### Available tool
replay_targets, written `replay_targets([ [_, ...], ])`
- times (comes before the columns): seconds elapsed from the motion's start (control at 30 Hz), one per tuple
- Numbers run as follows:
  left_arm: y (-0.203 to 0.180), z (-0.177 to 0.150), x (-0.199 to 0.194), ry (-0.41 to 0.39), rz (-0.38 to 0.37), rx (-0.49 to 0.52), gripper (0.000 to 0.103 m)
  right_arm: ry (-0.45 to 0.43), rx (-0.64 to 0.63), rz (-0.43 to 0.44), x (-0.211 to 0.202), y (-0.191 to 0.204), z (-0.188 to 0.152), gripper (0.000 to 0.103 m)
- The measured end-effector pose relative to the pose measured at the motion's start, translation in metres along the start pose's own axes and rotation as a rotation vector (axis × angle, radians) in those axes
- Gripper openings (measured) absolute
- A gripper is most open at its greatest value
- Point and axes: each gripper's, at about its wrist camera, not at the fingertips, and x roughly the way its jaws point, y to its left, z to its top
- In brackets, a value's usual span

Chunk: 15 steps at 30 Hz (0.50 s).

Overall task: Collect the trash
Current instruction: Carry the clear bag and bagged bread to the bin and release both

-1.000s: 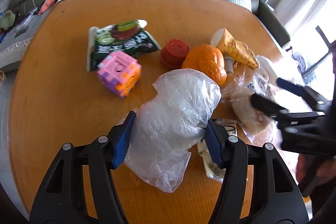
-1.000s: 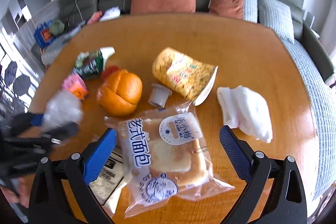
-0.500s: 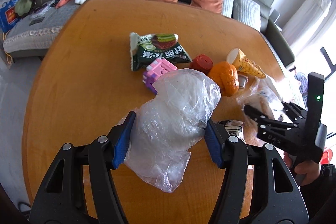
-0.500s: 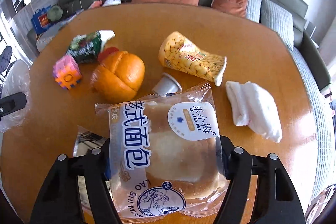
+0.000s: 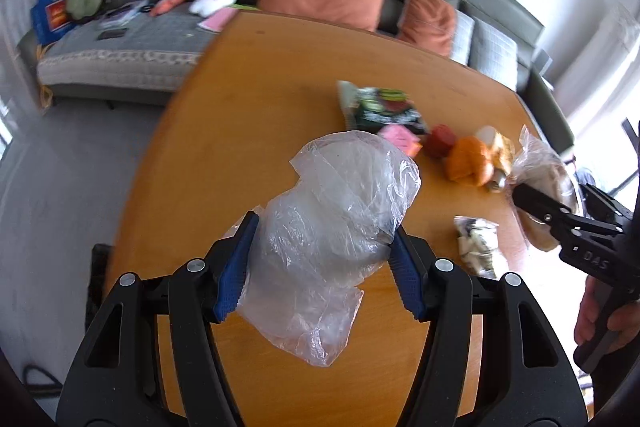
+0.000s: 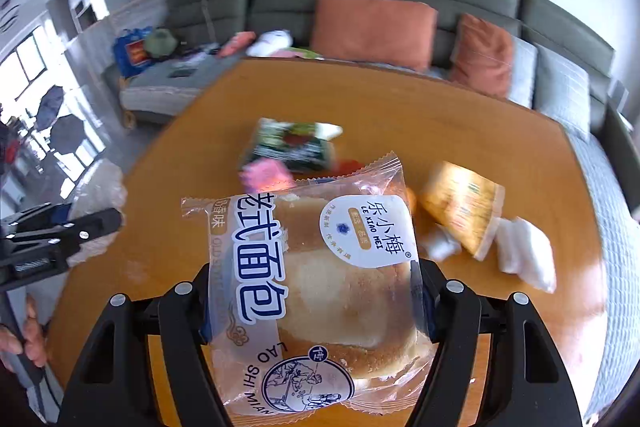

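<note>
Both tongs are full and clear of the table (image 5: 224, 131), the left gripper (image 5: 320, 263) clamping the plastic bag (image 5: 336, 223) and the right gripper (image 6: 312, 303) the bread pack (image 6: 316, 279), its length running forward past the fingers, while the remaining litter lies ahead, nearer the right.

The clear bread wrapper (image 6: 316, 291) bears large blue Chinese characters "老式面包" down its left side, with "LAO SHI MIAN" in blue Latin letters curving round a round blue drawing at its lower end. A white label on the same wrapper reads "乐小梅" and "LE XIAO MEI". The right tool (image 5: 560, 211) carries white letters that look like "DAS".
</note>
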Motion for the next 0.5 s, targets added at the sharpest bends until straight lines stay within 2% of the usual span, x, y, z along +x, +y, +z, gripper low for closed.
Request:
replay_targets([
  [0.17,0.058,-0.014,-0.026,-0.022,0.079,-0.079,0.061,0.007,-0.093,0.11,0.008,0.074,0.011,0.072],
  [0.5,0.192,-0.064,-0.069,-0.019,0.243,-0.311,0.061,0.069,-0.325,0.315,0.034,0.234,0.019,0.072],
])
